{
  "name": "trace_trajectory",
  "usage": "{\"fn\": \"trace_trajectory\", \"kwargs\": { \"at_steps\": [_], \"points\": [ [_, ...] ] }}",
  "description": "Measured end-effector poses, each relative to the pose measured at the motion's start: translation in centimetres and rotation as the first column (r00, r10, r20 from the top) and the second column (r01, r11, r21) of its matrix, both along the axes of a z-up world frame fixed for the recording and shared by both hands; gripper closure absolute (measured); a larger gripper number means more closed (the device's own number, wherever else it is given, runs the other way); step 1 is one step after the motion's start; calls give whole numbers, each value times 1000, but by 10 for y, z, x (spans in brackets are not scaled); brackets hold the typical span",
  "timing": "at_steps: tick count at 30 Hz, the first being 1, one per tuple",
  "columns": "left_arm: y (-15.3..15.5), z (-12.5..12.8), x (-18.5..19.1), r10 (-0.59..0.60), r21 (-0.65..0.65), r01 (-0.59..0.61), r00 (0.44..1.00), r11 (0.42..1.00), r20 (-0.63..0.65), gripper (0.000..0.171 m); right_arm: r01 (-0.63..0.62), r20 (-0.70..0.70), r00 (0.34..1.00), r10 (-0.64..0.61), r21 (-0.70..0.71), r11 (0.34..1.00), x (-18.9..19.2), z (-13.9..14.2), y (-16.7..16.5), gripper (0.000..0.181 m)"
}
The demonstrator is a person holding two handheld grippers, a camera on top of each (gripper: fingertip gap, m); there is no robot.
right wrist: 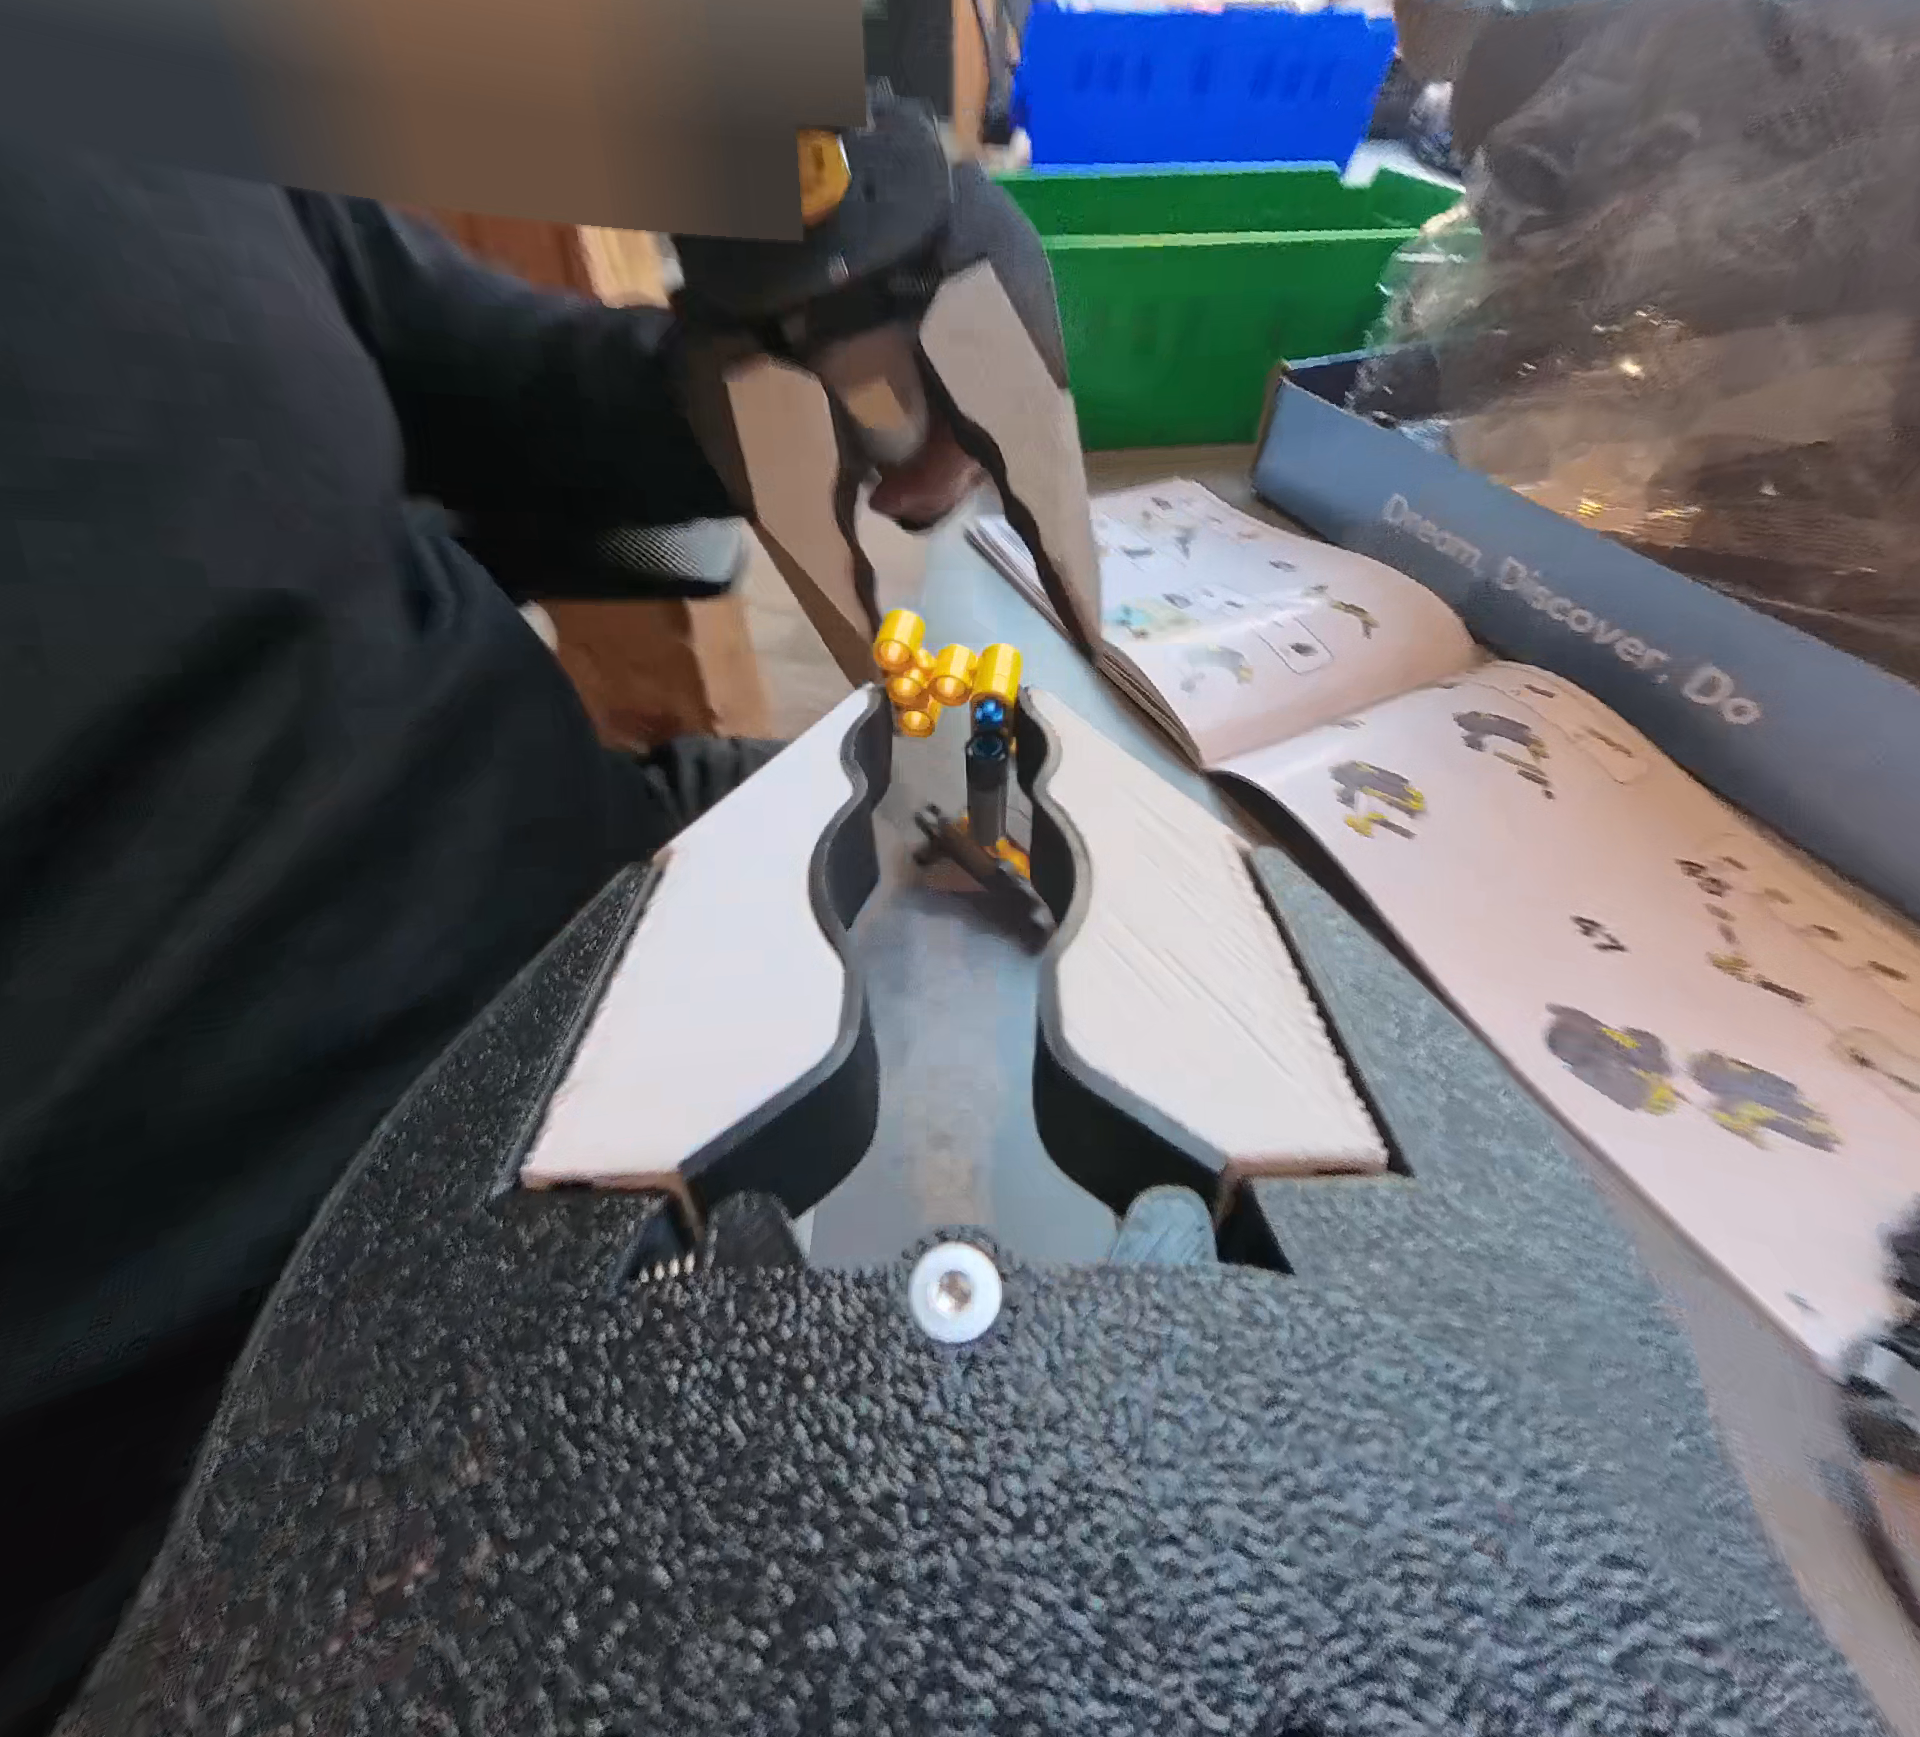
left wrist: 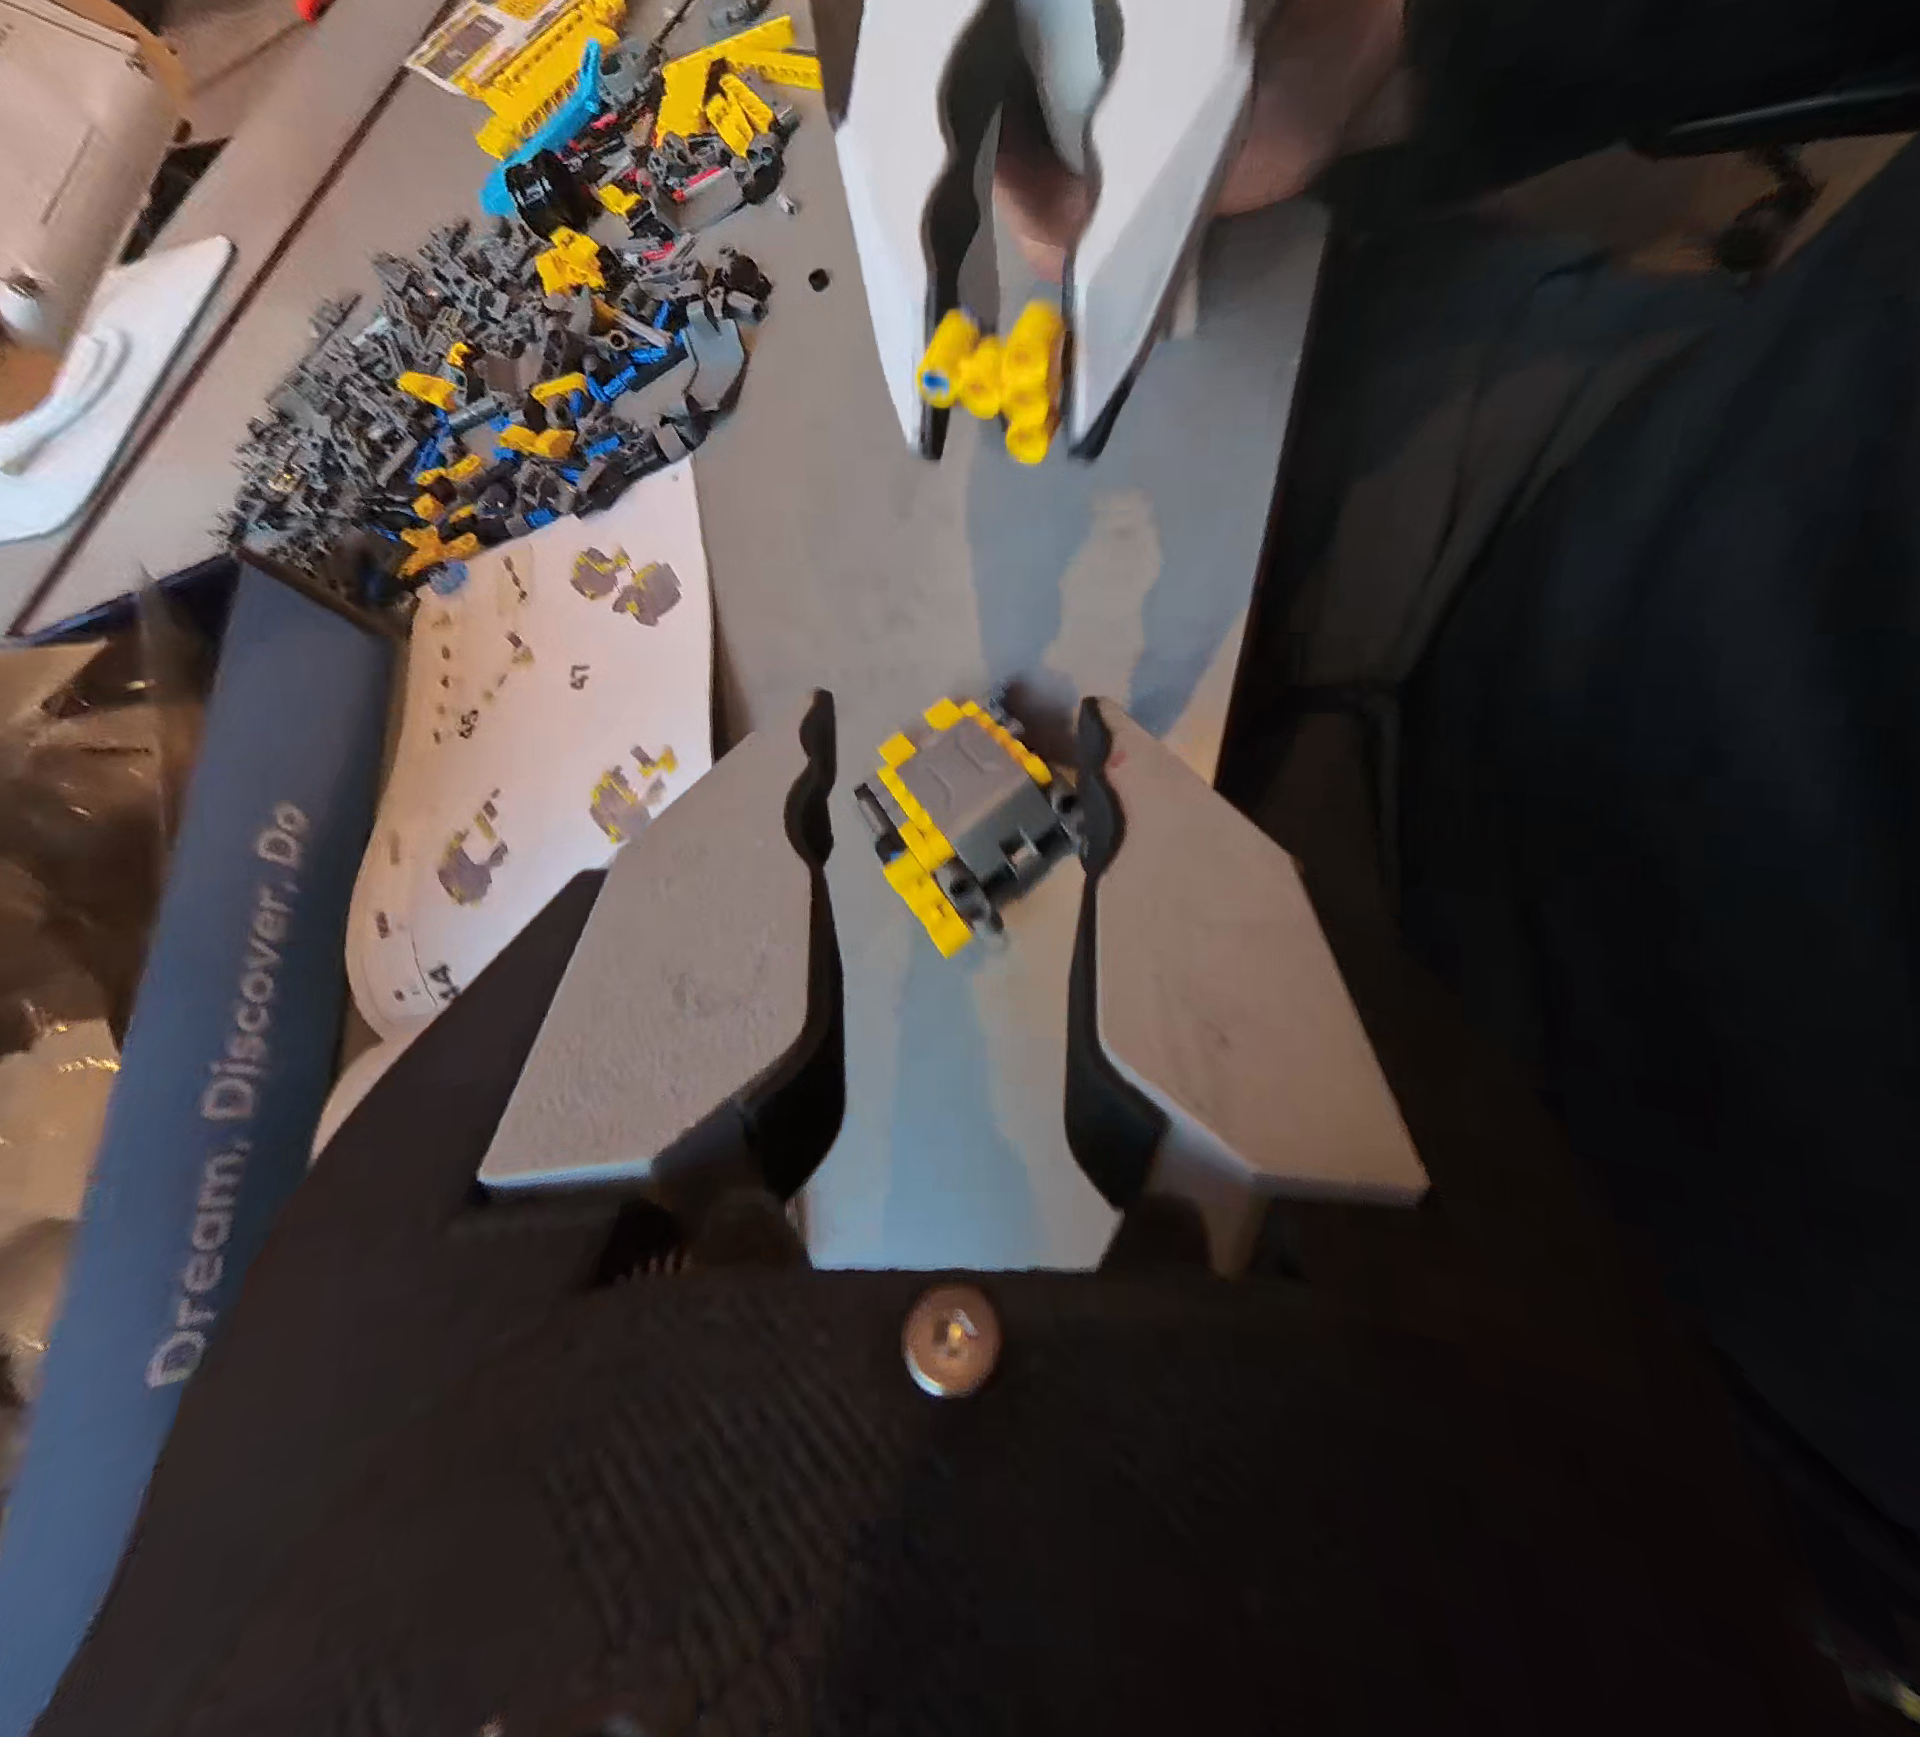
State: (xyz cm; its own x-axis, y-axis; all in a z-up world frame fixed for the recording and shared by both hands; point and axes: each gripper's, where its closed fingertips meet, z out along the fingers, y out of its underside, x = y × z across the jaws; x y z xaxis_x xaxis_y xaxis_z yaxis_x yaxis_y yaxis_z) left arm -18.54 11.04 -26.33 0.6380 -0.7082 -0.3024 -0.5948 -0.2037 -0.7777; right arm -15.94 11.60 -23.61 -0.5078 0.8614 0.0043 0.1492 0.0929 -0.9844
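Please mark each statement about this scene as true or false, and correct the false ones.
1. The right tool grips a yellow connector piece. True.
2. The left tool is clamped shut with nothing near it. False: it is open, with a grey and yellow block assembly between its fingers.
3. An instruction booklet lies open on the table. True.
4. The loose parts pile is all red. False: it is mostly grey, with blue and yellow.

motion-blurred loose-brick heap, booklet cut off at the edge, box contents veiled by plastic
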Motion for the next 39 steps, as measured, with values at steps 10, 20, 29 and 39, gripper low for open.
{"fn": "trace_trajectory", "kwargs": {
  "at_steps": [10,20,29,39],
  "points": [
    [-5,-11,-13,20,-98,-14,998,995,67,124,-43,-18,999,40,-165,985,8,13,6,159],
    [-2,-23,-27,110,-134,-80,967,988,229,123,41,14,999,-40,-89,995,2,5,11,159],
    [2,-16,-25,27,-97,0,961,995,275,129,142,58,988,-145,58,988,-9,-11,21,159],
    [4,-17,-20,-35,-119,72,958,990,286,130,146,102,981,-164,164,975,-15,-26,19,159]
  ]
}}
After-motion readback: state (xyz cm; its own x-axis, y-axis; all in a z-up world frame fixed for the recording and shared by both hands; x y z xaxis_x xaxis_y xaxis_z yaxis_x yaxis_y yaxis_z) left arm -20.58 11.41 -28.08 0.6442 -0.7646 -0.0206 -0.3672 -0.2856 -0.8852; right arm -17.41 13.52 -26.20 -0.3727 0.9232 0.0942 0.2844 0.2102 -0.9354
